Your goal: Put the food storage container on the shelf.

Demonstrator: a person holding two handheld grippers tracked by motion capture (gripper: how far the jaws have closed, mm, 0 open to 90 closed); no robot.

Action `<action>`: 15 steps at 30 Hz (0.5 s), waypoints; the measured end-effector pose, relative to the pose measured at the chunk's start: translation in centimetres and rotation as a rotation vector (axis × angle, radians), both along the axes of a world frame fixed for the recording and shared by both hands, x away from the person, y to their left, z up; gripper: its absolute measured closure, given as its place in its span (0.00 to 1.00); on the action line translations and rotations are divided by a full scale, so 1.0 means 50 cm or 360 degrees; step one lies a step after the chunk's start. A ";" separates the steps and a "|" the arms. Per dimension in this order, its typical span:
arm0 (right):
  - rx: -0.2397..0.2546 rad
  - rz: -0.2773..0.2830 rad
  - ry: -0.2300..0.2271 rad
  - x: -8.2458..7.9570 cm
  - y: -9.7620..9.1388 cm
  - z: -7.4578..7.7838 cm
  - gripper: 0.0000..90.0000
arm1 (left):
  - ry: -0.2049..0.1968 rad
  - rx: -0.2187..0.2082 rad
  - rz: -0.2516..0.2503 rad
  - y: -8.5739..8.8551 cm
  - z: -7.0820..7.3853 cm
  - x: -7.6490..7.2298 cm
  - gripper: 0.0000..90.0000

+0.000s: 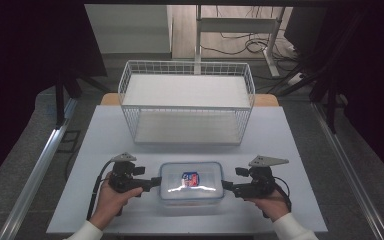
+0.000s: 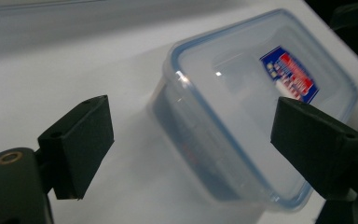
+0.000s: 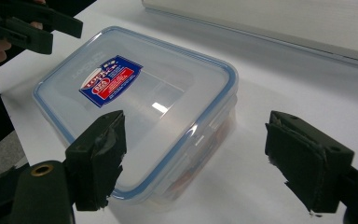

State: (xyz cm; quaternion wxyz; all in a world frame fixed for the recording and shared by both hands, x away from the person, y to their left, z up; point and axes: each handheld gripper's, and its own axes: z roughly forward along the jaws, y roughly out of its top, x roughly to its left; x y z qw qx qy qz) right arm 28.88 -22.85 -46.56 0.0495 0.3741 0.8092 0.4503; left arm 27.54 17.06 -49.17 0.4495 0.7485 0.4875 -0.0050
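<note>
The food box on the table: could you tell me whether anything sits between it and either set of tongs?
Nothing visible does. The left tongs and right tongs stand open at opposite ends of the food box, with only bare table around it.

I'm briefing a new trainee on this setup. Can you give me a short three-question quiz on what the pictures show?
1. True or false: the lid is on the clear container.
2. The left hand-held gripper has its jaws: A) clamped on the container, B) open beside it, C) inside the wire basket.
3. What colour is the seal around the container's lid?

Key: 1 true. 2 B; the right hand-held gripper is open too, at the opposite end. 3 blue.
</note>
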 end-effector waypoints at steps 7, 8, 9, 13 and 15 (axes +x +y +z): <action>0.0004 0.0002 0.0016 0.003 0.006 -0.002 0.23 | 0.0094 -0.0091 -0.0045 -0.025 -0.014 0.026 0.13; 0.0004 0.0000 0.0023 0.005 0.007 -0.003 0.22 | 0.0109 -0.0105 -0.0048 -0.027 -0.016 0.028 0.13; 0.0006 -0.0001 0.0031 0.006 0.008 -0.004 0.22 | 0.0129 -0.0121 -0.0056 -0.028 -0.019 0.031 0.13; 0.0021 0.0003 0.0071 0.011 0.012 -0.010 0.21 | 0.0175 -0.0161 -0.0072 -0.027 -0.027 0.032 0.13; 0.0028 0.0011 0.0091 0.014 0.013 -0.012 0.20 | 0.0190 -0.0169 -0.0080 -0.024 -0.030 0.030 0.12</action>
